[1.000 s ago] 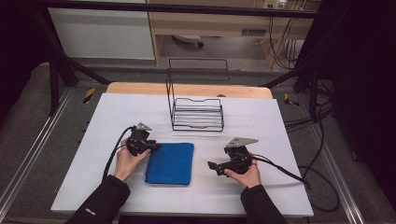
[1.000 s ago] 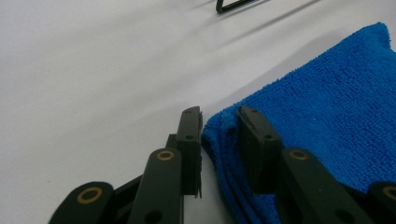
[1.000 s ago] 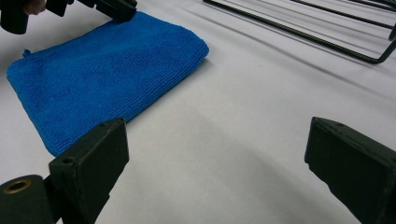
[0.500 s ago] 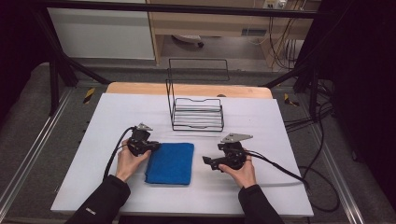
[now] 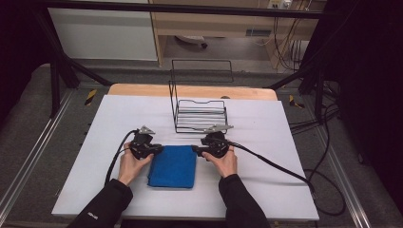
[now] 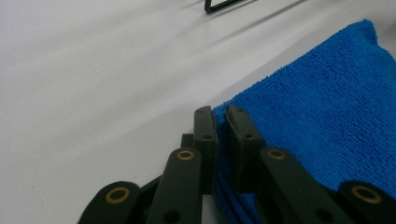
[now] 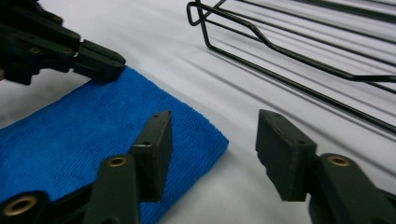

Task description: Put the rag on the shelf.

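Blue folded microfibre cloth point(image 5: 173, 166): left tool point(image 6: 221, 122) is clamped on its ten-o'clock corner; right tool point(image 7: 212, 147), half open and closing, should straddle the two-o'clock corner squarely before pinching.

Left claw point(image 5: 159, 149) pinched tight; right claw point(image 5: 195, 149) half-spread, jaws just closing.

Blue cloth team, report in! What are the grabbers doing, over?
Left gripper shut on blue cloth corner. Right gripper open, jaws just been closing, around the other far corner. Wire rack behind, clear of both.
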### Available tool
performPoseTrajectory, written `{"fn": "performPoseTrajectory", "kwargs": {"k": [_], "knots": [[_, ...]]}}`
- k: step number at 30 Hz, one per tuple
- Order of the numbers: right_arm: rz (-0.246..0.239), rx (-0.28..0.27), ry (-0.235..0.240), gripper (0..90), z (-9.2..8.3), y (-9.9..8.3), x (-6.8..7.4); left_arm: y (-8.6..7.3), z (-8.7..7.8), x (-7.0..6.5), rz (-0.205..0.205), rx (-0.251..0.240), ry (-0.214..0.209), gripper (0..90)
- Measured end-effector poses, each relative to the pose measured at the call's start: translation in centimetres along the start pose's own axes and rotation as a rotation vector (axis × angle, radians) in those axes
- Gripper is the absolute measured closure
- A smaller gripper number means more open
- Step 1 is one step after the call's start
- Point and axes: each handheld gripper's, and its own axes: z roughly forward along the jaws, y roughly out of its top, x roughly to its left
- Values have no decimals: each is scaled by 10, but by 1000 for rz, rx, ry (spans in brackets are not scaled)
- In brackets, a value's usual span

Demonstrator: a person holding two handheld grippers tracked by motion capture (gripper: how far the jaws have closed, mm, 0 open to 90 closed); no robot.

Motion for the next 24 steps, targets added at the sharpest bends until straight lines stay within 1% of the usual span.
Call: {"fn": "performPoseTrajectory", "kwargs": {"k": [3,4,5,9,11,15,17,18,19,24], "knots": [[19,38,-2,563,11,-1,-1,0,0,0,1,-2,-2,825],[31,55,6,595,15,-2,-1,0,0,0,1,-2,-2,824],[31,55,6,595,15,-2,-1,0,0,0,3,-2,-3,824],[25,87,-4,679,19,-5,-2,0,0,0,7,-4,-4,823],[31,93,5,715,20,-6,-2,-1,0,0,10,-4,-5,823],[60,105,20,772,22,-6,-2,-1,0,0,16,-8,-4,823],[79,110,32,804,23,-6,-2,-1,0,1,11,-9,-10,822],[101,115,35,823,23,-6,-2,-1,0,2,11,-10,-11,822],[107,117,37,832,23,-6,-2,-2,0,2,9,-11,-14,822],[110,122,42,862,22,-5,-2,-2,0,2,-7,-19,-16,829]]}}
